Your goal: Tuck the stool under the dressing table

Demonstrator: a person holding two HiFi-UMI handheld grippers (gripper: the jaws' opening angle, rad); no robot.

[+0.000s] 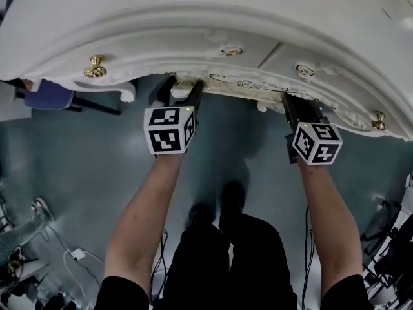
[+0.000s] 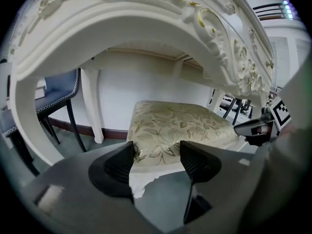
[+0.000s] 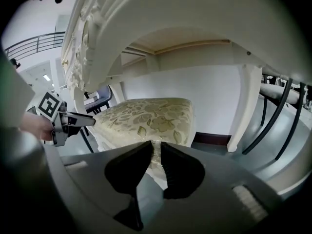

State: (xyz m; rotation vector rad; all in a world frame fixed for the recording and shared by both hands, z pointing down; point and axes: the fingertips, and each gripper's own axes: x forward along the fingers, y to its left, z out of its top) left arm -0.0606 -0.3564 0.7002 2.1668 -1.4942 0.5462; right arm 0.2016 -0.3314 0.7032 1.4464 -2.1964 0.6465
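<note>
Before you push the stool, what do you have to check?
1. Right tool holding the stool: ok, jaws pinched on its front trim.
2. Left tool holding it too: not ok, jaws apart, nothing clamped.
3. Seat lower than the dressing table arch: ok, a gap shows above the cushion.
4. Room between the table legs: ok, space shows on either side of the stool.
5. Stool's own legs free of snags: cannot tell, they are hidden.
</note>
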